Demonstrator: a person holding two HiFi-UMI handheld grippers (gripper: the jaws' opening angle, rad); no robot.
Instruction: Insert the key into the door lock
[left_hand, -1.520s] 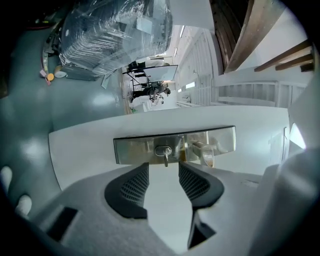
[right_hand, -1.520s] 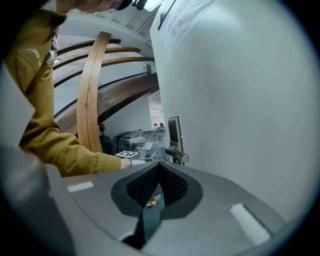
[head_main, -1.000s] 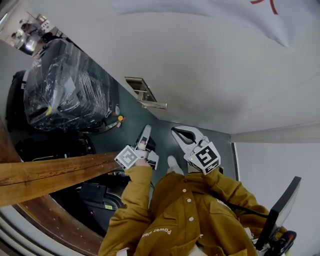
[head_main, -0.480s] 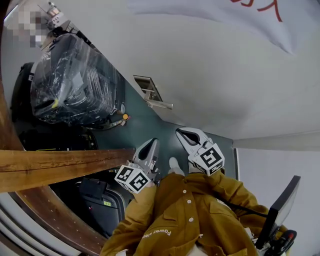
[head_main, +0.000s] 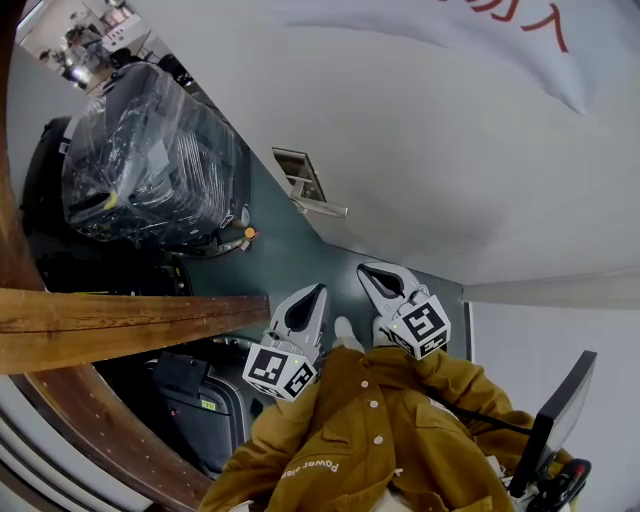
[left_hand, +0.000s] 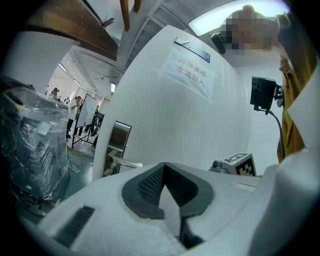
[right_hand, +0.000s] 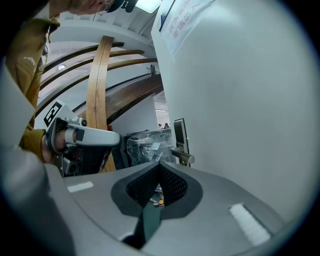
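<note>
Since the left gripper (head_main: 318, 292) has rolled, lifted beside the right gripper (head_main: 368, 272) and closed its jaws on nothing, both pairs are together, well short of the lock (head_main: 298, 172) on the door (head_main: 430, 140), and no key shows anywhere, so neither looks ready to insert one.

The left arm (head_main: 270, 430) and right arm (head_main: 462, 382) reach forward from the chest. The left gripper (head_main: 316, 293) and right gripper (head_main: 368, 271) sit side by side, near each other, pointing away from the body. Each has its jaws closed tip to tip, with nothing between them.
</note>
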